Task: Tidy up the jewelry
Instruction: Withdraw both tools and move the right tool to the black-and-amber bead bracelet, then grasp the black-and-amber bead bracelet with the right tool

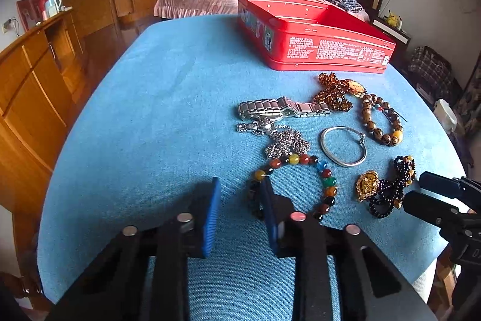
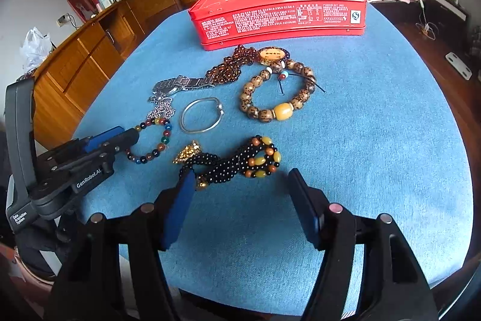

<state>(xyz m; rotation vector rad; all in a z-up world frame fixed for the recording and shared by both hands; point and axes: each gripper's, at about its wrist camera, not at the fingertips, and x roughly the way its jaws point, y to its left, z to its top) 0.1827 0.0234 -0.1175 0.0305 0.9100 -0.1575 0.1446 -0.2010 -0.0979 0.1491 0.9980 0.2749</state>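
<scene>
Closing the left gripper (image 1: pixel 240 209) toward the multicoloured bead bracelet (image 1: pixel 300 179) while the right gripper (image 2: pixel 240 200) waits over the black bead strand (image 2: pixel 234 161).

Left jaws stand narrowed but not clenched: the right-hand pad (image 1: pixel 267 200) touches or overlaps the near-left arc of the bracelet, and only blue cloth (image 1: pixel 150 110) shows between the pads, so no grasp is confirmed. Right jaws stand released and wide, straddling the near end of the black strand beside its gold pendant (image 2: pixel 189 154), a stance that suits a pinch from above. All jewelry lies loose on the cloth, grouped just in front of the open red tin (image 2: pixel 279 14), the likely destination; nothing appears to be inside it yet. Silver bangle (image 2: pixel 201 115), watch (image 1: pixel 279 109), and wooden bead bracelet (image 2: pixel 276 92) lie untouched between the grippers and the tin.
</scene>
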